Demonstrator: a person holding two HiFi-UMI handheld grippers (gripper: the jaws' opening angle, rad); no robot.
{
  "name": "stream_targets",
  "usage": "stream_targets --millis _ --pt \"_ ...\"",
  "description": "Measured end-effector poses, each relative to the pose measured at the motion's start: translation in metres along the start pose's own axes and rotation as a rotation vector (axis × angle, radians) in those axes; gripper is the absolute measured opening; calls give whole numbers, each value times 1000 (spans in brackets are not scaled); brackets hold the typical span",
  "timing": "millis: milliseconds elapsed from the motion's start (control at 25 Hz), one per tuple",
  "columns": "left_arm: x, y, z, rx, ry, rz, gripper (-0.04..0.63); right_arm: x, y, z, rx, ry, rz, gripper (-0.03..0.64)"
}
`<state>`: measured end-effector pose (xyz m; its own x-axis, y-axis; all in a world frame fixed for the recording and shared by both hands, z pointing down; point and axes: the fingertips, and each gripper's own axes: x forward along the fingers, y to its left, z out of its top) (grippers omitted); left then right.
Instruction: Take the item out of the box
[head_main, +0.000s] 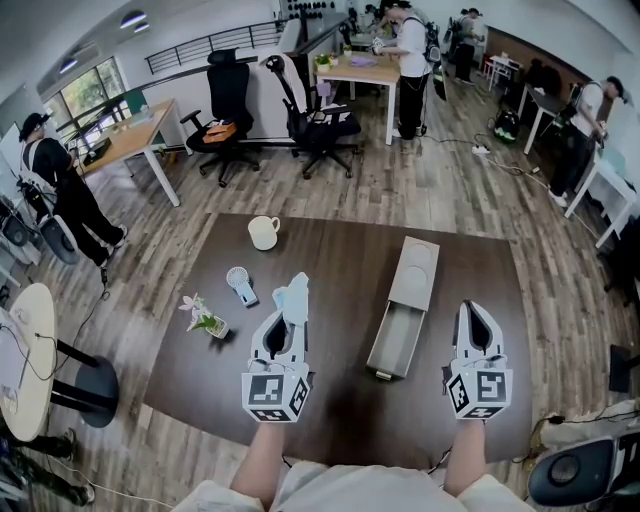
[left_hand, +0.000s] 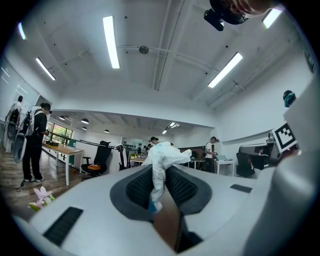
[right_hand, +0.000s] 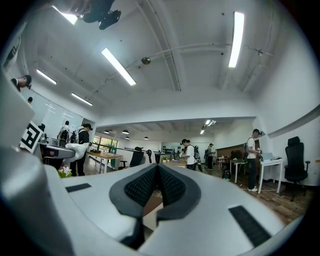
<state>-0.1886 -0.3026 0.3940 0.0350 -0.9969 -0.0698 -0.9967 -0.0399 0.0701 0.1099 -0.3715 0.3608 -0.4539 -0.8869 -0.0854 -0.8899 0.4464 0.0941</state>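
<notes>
My left gripper (head_main: 288, 312) is raised above the dark table's (head_main: 330, 400) middle and is shut on a crumpled white and pale-blue item (head_main: 294, 296). In the left gripper view that item (left_hand: 163, 159) sticks up between the black pads (left_hand: 137, 189). To the right lies the long grey box (head_main: 405, 305), its drawer tray (head_main: 397, 342) slid out toward me and showing nothing inside. On the near side of the box, to its right, my right gripper (head_main: 472, 315) hovers; in its own view the right gripper (right_hand: 157, 181) is shut with nothing between the pads.
A white mug (head_main: 264, 232), a small white fan (head_main: 239, 284) and a little potted flower (head_main: 205, 320) sit on the table's left half. Office chairs (head_main: 228, 110), desks and several people stand farther off on the wooden floor.
</notes>
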Motion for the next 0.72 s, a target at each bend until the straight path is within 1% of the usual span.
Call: stream_targets --millis 160,320,440,720 --pt "2 -3 -1 0 4 1 71 1 -3 -2 1 8 2 2" --pt "3 -2 -3 -1 9 -3 71 2 -1 -1 87 8 16 0" --pt "3 -2 -4 -3 11 -2 71 2 3 -1 46 13 17 1" --pt "1 0 -8 -3 24 -1 71 0 4 -6 38 28 11 1"
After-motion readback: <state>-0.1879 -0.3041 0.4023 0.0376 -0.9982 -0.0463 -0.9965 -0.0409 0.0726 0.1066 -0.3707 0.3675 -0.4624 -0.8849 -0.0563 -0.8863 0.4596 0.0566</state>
